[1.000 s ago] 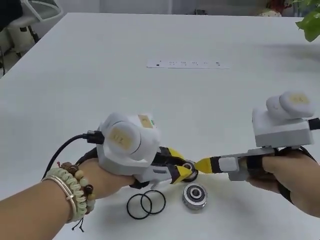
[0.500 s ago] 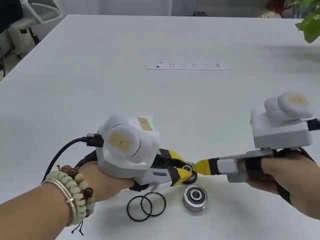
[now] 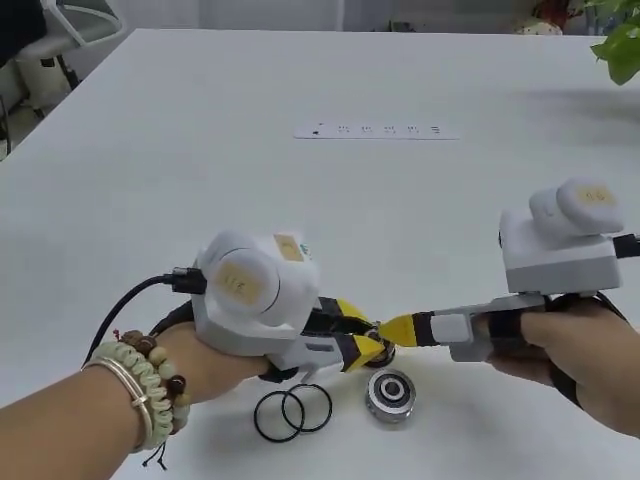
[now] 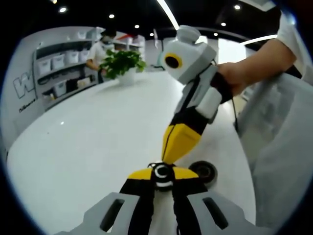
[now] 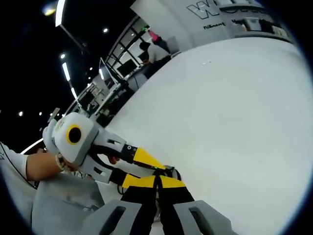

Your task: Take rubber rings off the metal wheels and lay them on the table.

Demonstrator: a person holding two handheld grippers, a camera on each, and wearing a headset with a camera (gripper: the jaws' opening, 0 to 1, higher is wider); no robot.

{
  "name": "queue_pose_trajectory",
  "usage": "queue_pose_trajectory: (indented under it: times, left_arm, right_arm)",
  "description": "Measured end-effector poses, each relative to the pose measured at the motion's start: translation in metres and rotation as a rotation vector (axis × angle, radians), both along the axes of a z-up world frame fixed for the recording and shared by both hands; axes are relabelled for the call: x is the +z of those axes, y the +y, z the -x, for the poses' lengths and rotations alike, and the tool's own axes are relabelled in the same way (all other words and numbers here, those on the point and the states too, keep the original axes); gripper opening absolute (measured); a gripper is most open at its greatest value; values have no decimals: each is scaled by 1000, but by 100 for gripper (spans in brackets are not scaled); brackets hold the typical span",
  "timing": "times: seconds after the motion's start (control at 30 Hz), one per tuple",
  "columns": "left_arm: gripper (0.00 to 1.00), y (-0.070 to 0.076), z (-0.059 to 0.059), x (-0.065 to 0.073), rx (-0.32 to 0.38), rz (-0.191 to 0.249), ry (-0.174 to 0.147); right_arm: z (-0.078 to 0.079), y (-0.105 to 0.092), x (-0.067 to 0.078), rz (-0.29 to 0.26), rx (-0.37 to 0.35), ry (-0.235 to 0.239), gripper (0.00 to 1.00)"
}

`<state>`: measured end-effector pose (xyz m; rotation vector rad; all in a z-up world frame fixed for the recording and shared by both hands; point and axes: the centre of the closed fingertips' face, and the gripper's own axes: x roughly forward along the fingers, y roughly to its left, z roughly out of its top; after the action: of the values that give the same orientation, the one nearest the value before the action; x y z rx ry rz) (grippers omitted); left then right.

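My left gripper [image 3: 366,346] is shut on a small metal wheel [image 3: 379,334], held just above the table; in the left gripper view the wheel [image 4: 161,173] sits between the yellow jaw tips [image 4: 161,171]. My right gripper [image 3: 388,330] comes in from the right, jaws closed, tips pinching the black rubber ring at the wheel's rim [image 5: 169,172]. Its yellow tips [image 4: 180,141] touch the wheel from above in the left gripper view. A second metal wheel [image 3: 390,392] lies flat on the table below. Two black rubber rings [image 3: 291,410] lie overlapping beside it.
The white table [image 3: 320,200] stretches far ahead. A white power strip [image 3: 378,129] lies at mid-table. A potted plant [image 3: 620,40] stands at the far right corner, and an office chair [image 3: 60,30] at the far left. A black cable [image 3: 130,300] trails from my left gripper.
My right gripper has slid a little to the left, closer against the held wheel. My left gripper, the loose wheel and the two rings have stayed put.
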<state>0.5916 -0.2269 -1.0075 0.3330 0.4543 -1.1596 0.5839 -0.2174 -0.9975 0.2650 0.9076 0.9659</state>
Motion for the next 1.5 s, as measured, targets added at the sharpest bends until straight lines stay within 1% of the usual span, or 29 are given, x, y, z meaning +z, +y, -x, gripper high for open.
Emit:
queue_pose_trajectory:
  times: [0.03,0.1,0.13,0.17,0.2,0.23,0.27,0.3,0.33,0.37,0.4,0.53,0.67,0.8,0.87,0.9,1.0,1.07,1.1,1.13,1.17,1.27,1.3,1.33,1.37,1.4,1.43,1.5]
  left_arm:
    - [14,0,0,0,0,1,0]
    - [14,0,0,0,0,2,0]
    - [14,0,0,0,1,2,0]
    - [14,0,0,0,1,2,0]
    - [14,0,0,0,2,2,0]
    - [14,0,0,0,3,2,1]
    - [14,0,0,0,3,2,1]
    - [14,0,0,0,5,3,1]
    - [14,0,0,0,4,3,0]
    - [14,0,0,0,4,2,-1]
    - [14,0,0,0,3,1,-2]
    - [14,-1,0,0,9,-5,-2]
    - [14,-1,1,0,3,-17,-12]
    - [14,-2,0,0,11,-34,7]
    - [14,-2,0,1,-1,-42,-6]
    - [14,-1,0,1,-1,-42,-7]
    - [16,-2,3,3,-20,-51,-6]
    - [17,-2,4,6,-31,-52,-12]
    - [18,-3,6,8,-53,-51,-22]
    - [19,-4,8,10,-68,-45,-21]
    - [21,-4,9,13,-76,-39,-13]
    - [26,-2,8,20,-81,-34,-15]
    - [28,-2,7,25,-81,-30,-9]
    - [30,-2,7,29,-77,-21,6]
    - [32,-2,6,38,-70,-1,14]
    - [35,-2,5,44,-66,13,14]
    - [37,-1,4,54,-64,30,5]
    - [40,2,4,63,-68,32,-6]
  right_arm:
    - [0,0,0,4,4,-6,0]
    - [2,1,0,0,13,-2,0]
    - [1,0,0,4,15,-13,0]
    - [0,-1,0,2,13,-9,0]
    - [0,0,3,-25,8,1,0]
    - [-1,5,11,-93,-12,10,0]
    - [-3,5,16,-114,-29,33,0]
    - [-4,-1,7,-41,-6,-8,0]
    - [-6,0,7,-29,8,-48,0]
    - [-4,2,7,-42,1,-19,0]
    - [-4,2,7,-41,-2,-15,0]
    - [-5,-1,4,-31,-13,-15,0]
    - [-6,-3,2,-15,-23,-15,0]
    - [-6,-4,0,-4,-25,-10,0]
    - [-6,-6,-4,21,-23,-11,0]
    - [-6,-7,-5,28,-23,-12,0]
    - [-6,-7,-4,25,-28,-12,0]
    - [-7,-8,-2,22,-36,-16,0]
    - [-8,-9,0,17,-42,-16,0]
    - [-9,-9,1,10,-49,-15,0]
    - [-10,-10,2,3,-57,-10,0]
    - [-11,-13,4,-1,-72,-12,0]
    - [-13,-14,6,-9,-80,-11,0]
    - [-13,-15,7,-15,-87,-11,0]
    - [-14,-16,9,-21,-94,-12,0]
    - [-15,-17,10,-23,-99,-15,0]
    - [-17,-18,12,-28,-105,-18,0]
    - [-18,-19,15,-40,-114,-21,0]
